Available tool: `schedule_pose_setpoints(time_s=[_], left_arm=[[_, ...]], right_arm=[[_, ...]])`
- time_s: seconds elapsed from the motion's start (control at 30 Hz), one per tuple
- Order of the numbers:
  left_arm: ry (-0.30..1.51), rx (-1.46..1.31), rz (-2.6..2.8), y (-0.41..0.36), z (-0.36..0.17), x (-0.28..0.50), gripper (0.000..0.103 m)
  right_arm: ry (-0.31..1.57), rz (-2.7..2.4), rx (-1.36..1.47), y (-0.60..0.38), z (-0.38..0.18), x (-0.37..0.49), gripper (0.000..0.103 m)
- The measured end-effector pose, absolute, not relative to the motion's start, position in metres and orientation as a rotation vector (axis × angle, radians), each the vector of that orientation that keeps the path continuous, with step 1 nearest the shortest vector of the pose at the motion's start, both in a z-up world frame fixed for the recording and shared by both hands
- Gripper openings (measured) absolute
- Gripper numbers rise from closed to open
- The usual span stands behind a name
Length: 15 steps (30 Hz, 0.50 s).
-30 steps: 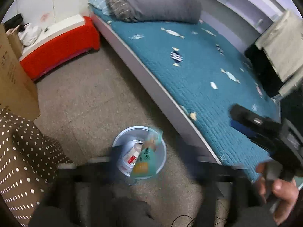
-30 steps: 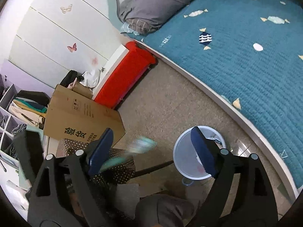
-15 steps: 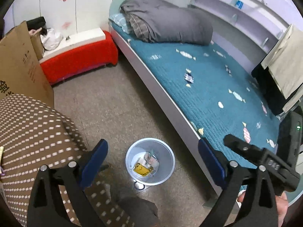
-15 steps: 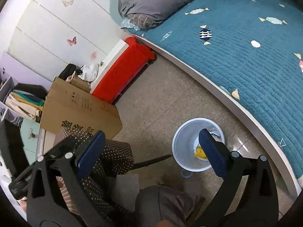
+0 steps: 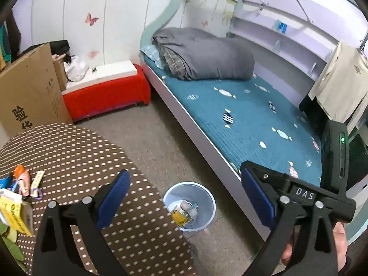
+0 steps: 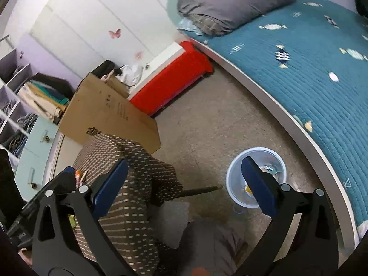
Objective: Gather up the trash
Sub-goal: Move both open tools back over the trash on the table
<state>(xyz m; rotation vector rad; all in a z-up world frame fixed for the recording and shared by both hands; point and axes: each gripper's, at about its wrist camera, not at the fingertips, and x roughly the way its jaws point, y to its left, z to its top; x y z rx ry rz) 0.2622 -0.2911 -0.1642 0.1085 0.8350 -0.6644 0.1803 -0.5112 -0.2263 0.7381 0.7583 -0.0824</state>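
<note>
A: Where do the two grippers stand?

B: The left gripper (image 5: 184, 197) has its blue pads spread wide with nothing between them. The right gripper (image 6: 184, 184) is just as wide, and empty too. In the left wrist view you can also see the right gripper off to the right, with a hand (image 5: 338, 243) wrapped round its handle.

A: And the trash?

B: Most of what shows sits in the waste bin (image 5: 208, 216), a pale round bucket on the floor. Seen from the left gripper it lies straight ahead and below, in the gap between the fingers. Inside it are a yellow wrapper (image 5: 179, 217) and some pale crumpled bits (too small to name). From the right gripper the bin is ahead and partly behind its right finger (image 6: 258, 185).

A: Anything left to pick up?

B: On the dotted tablecloth (image 5: 76, 158), to the left of the left gripper's left finger, lie a few items: an orange packet (image 5: 21, 177), a pale flat stick (image 5: 38, 178) just beside it, and a yellow box (image 5: 17, 216) nearer the camera. Whether all of that counts as trash I cannot tell.

A: What surrounds them?

B: Beyond the bin, ahead and to the right, is a bed with a teal quilt (image 5: 248, 124) and a folded grey duvet (image 5: 207, 55). Ahead and to the left stand a cardboard box (image 5: 30, 92) and a red bench (image 5: 108, 96).
</note>
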Motion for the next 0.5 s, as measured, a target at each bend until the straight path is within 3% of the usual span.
schedule_pose_setpoints(time_s=[0.5], left_arm=[[0.745, 0.044, -0.535, -0.183, -0.14, 0.246, 0.095]], right_arm=[[0.689, 0.06, 0.61, -0.429, -0.166, 0.197, 0.097]])
